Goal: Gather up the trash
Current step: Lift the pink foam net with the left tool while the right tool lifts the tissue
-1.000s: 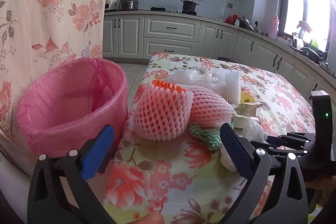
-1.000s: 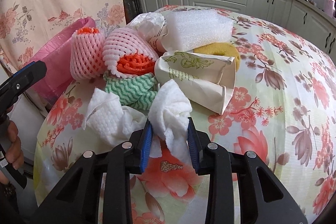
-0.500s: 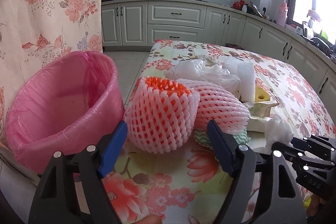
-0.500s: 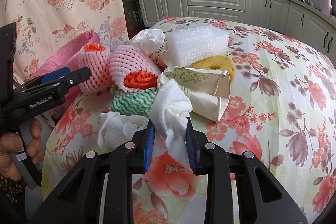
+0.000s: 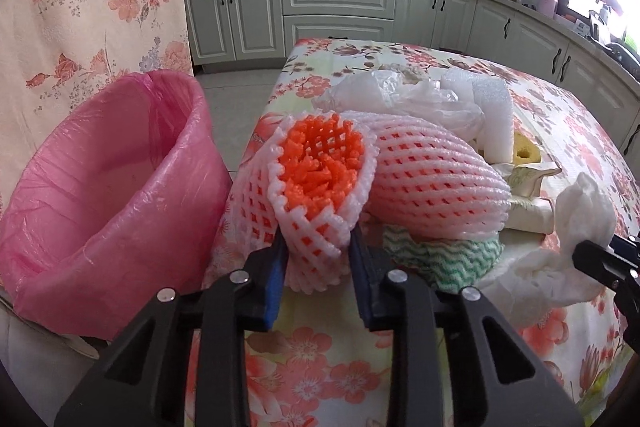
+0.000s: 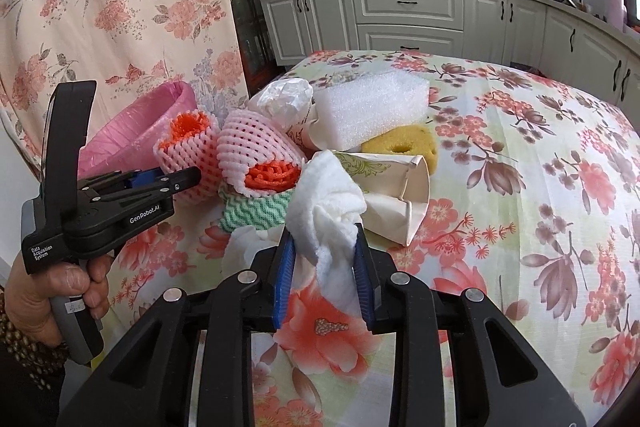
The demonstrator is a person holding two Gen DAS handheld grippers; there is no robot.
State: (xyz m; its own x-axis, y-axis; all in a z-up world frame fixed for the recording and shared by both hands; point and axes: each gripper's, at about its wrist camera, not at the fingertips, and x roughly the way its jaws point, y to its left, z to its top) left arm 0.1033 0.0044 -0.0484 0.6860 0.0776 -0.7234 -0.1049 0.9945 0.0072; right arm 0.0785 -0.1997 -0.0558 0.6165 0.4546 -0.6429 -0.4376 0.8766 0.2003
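- Left wrist view: the table with the floral cloth [image 5: 320, 347] ends at its left edge just beside the pink-lined round trash bin [image 5: 108, 195]; the bin mouth is open and stands lower than the tabletop, against a floral curtain [image 5: 80, 7].
- Left wrist view: the left gripper [image 5: 318, 259] has its blue-padded jaws drawn narrow on the lower end of a pink foam fruit net with an orange net stuffed inside [image 5: 316, 187]. The net's open end points up and toward the bin.
- Left wrist view: a second pink foam fruit net [image 5: 432, 187] lies touching the first on its right, over a green-and-white wavy cloth [image 5: 440, 255]. Behind them sit a crumpled clear plastic bag [image 5: 400, 95] and a white foam block [image 5: 494, 123].
- Right wrist view: the right gripper [image 6: 322, 267] has its jaws narrow on a crumpled white tissue [image 6: 328, 203], which is raised off the cloth.
- Right wrist view: open tabletop extends to the right of the pile.
- Right wrist view only: a flattened paper cup with green print [image 6: 384, 195], a yellow ring-shaped sponge [image 6: 400, 147] and the hand [image 6: 44, 291] on the left gripper's grip show clearly here. A second white tissue [image 6: 244, 243] lies on the table behind the right gripper's left finger.
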